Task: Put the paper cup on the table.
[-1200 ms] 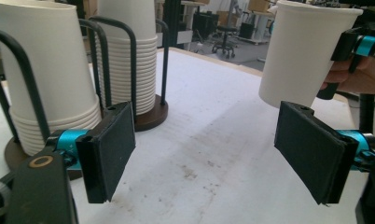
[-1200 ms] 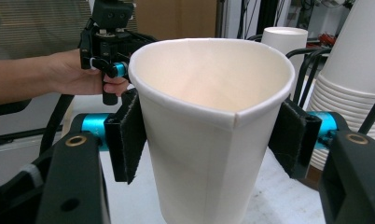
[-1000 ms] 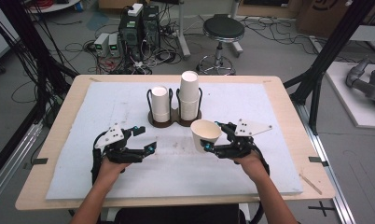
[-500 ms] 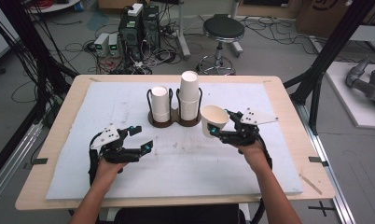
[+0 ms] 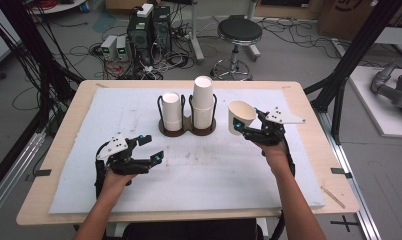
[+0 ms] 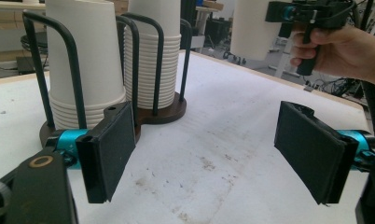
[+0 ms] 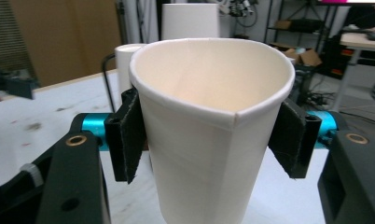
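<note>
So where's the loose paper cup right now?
In the high view, the paper cup is held in the right gripper, on the table's right side, just right of the cup holder.

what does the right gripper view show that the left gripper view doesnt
Right gripper view: the paper cup seen from close, mouth open, rim pinched to a crease, clamped between the right gripper jaws.

Left gripper view: the left gripper with jaws wide apart over bare mat, and the hand holding the other gripper.

Both: the two cup stacks in the dark holder and the white mat.
</note>
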Tool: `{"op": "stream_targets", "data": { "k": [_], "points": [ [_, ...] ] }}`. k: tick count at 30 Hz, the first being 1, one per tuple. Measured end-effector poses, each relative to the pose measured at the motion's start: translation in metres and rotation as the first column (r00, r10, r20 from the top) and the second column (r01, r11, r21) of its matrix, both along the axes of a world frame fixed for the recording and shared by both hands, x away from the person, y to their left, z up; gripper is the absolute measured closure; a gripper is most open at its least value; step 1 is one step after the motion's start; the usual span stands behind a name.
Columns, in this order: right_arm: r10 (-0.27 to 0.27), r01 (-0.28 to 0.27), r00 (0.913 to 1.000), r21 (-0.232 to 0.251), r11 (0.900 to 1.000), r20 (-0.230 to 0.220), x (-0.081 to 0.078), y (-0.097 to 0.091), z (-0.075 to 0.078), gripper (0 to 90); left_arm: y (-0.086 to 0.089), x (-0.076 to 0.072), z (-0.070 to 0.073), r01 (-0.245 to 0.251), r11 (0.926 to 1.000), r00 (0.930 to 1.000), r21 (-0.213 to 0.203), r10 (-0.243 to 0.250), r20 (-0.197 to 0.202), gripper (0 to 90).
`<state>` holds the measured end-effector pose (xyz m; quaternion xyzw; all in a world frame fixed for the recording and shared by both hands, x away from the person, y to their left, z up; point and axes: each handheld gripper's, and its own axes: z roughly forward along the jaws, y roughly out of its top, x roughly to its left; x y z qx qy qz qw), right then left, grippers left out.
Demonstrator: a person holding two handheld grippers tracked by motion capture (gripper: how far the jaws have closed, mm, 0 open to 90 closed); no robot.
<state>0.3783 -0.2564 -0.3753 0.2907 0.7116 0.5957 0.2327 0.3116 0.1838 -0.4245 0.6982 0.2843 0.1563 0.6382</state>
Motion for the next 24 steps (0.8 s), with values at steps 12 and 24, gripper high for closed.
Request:
{"op": "stream_targets", "data": {
  "k": [12,24],
  "points": [
    [-0.114,0.113,0.9928,-0.015,0.9935,-0.037,0.023,-0.009,-0.011,35.7,0.0,0.001,-0.002,0.003,1.0,1.0,-0.001,-0.003,-0.004,20.4],
    [-0.205,0.198,0.9722,-0.067,0.9779,-0.113,0.045,-0.012,-0.033,35.7,0.0,0.001,-0.003,0.001,1.0,1.0,0.001,-0.001,-0.008,20.4]
  ]
}}
